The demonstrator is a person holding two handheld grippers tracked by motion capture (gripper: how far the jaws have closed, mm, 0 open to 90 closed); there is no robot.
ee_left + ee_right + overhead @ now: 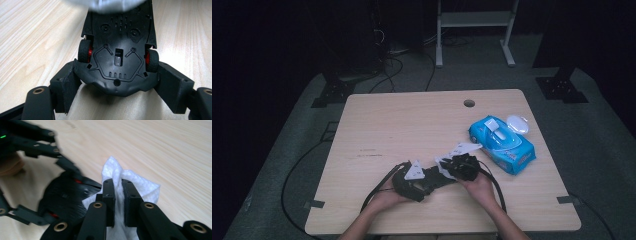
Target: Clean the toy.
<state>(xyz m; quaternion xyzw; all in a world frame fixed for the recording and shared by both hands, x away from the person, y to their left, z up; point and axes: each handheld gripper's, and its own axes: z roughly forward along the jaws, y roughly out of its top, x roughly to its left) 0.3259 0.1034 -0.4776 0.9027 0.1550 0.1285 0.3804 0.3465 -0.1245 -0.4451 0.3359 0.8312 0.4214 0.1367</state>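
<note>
Toy car (117, 57), black with red wheel hubs, is held upside down near the counter's (377, 125) front edge, about midway along it. The left claw (117, 82) is clenched on one end of the car, one jaw on each side of the body, so the flat underside faces up and stays steady for cleaning. Seen in the left gripper view, the car sits squarely between the two jaws and runs away from them, with a wheel just beyond each jaw. The right claw (118, 192) is clamped shut on a bunched white wet wipe (135, 187), which sticks out past the jaw tips so the soft cloth, not the plastic, meets the car. That wipe rests at the car's far end, touching or almost touching it. Farther back, near the counter's right edge, lies a blue pack of wipes (502, 142) with its white lid flipped open.
</note>
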